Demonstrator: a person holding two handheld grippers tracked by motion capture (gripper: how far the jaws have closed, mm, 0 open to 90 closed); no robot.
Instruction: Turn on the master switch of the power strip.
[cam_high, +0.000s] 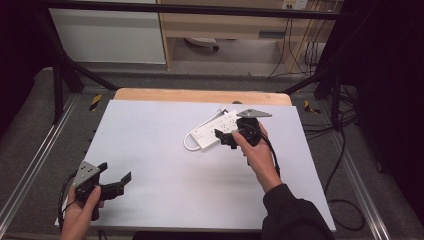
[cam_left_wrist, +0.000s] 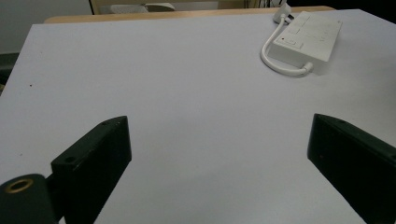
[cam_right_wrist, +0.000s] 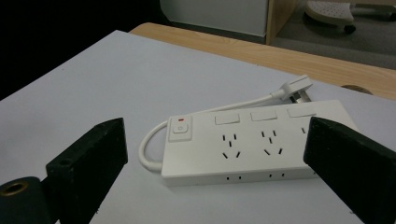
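A white power strip (cam_high: 211, 131) lies flat on the white tabletop (cam_high: 165, 165), right of centre, its short white cord (cam_right_wrist: 150, 150) looping round to a plug (cam_right_wrist: 299, 87) at the far end. In the right gripper view the strip (cam_right_wrist: 261, 144) shows a switch with a red mark and several sockets. My right gripper (cam_high: 226, 138) hovers at the strip's near side, open, its jaws spread wide either side of the strip (cam_right_wrist: 219, 163) without touching it. My left gripper (cam_high: 115, 173) stands open at the table's front left, empty (cam_left_wrist: 219, 158), far from the strip (cam_left_wrist: 310, 39).
A wooden table edge (cam_high: 200, 95) shows beyond the white sheet. Black frame posts (cam_high: 60, 75) stand at both back corners. Cables (cam_high: 345, 165) trail on the floor at the right. A white cabinet (cam_high: 110, 35) and a wooden shelf unit (cam_high: 225, 25) stand behind.
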